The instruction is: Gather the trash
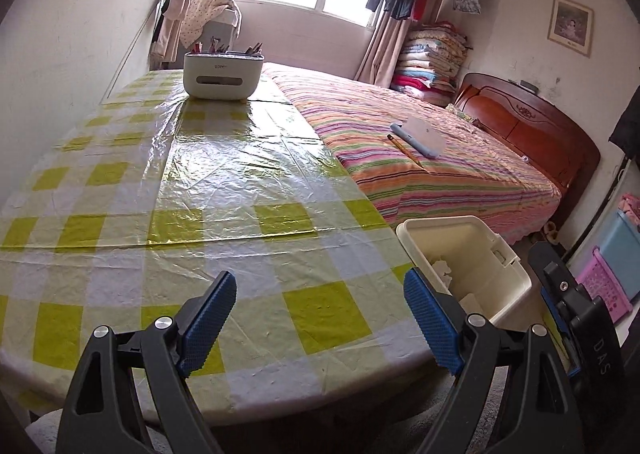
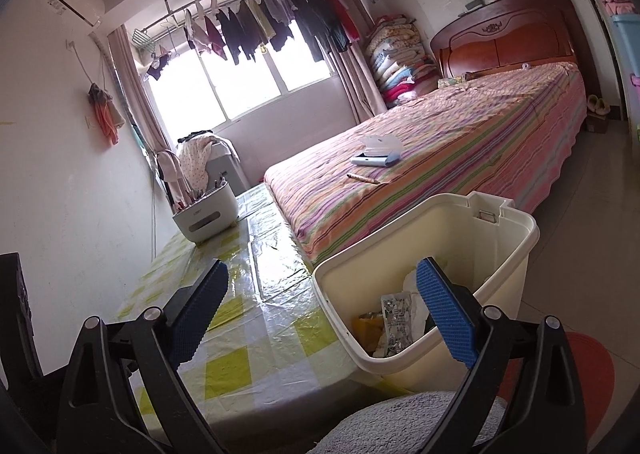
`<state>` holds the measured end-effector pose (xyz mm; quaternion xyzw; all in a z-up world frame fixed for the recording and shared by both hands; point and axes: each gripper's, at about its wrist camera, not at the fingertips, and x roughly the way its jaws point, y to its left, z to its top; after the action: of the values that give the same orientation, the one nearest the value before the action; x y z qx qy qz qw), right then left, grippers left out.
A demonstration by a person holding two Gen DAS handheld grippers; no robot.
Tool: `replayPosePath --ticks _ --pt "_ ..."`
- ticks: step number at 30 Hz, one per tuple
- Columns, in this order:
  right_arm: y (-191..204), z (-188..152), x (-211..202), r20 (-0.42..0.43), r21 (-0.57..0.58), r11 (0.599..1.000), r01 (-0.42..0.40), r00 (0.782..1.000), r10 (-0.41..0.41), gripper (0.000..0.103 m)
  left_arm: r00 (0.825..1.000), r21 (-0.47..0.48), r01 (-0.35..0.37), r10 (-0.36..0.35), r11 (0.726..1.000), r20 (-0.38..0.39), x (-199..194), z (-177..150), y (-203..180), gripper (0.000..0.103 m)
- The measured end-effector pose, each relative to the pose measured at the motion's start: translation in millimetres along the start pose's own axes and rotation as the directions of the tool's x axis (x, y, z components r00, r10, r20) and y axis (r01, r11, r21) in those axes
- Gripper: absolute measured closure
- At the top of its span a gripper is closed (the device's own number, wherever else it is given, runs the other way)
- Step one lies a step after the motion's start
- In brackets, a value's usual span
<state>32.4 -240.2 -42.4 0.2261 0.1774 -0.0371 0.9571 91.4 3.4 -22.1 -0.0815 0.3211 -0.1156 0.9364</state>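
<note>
Apparently near the end of collecting: trash (image 2: 394, 320) lying inside the cream bin (image 2: 516, 250), beside the table's (image 1: 224, 189) near corner. Right gripper (image 2: 322, 316) spread wide above the bin's rim, nothing between the pads. Left gripper (image 1: 320, 320) likewise released over the checkered tablecloth, empty. No scraps visible on the table; next, probably scanning beyond the bin for leftovers.

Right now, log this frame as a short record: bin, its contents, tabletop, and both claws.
bin: cream trash bin, lid off, beside the table edge
contents: crumpled wrappers and paper at the bottom
tabletop: checked cloth, white organiser at the far end
left claw: open, empty
right claw: open, empty, one finger above the bin
</note>
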Motion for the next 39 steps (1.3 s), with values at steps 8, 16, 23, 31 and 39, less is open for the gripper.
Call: replayPosePath --ticks 8,16,23,31,39 --pt "-6 2 2 -0.014 0.032 0.999 -0.017 1.0 0.017 0.01 1.0 0.025 -0.017 0.018 1.0 -0.011 4 -3 -7 0.02" --pt "-8 2 4 -0.026 0.04 0.999 -0.022 0.999 0.023 0.009 1.0 0.023 -0.017 0.017 1.0 -0.022 5 -4 -6 0.02" --pt "-8 2 5 -0.03 0.04 0.999 -0.023 0.999 0.025 0.009 0.999 0.037 -0.019 0.02 0.999 -0.034 6 -6 -10 0.02" --pt "-7 3 7 -0.038 0.043 0.999 -0.026 0.999 0.027 0.009 0.999 0.034 -0.02 0.022 0.999 -0.044 8 -7 -9 0.02" --pt "-7 2 8 -0.041 0.043 0.999 -0.027 0.999 0.029 0.009 0.997 0.056 -0.023 0.027 0.998 -0.069 12 -9 -13 0.02"
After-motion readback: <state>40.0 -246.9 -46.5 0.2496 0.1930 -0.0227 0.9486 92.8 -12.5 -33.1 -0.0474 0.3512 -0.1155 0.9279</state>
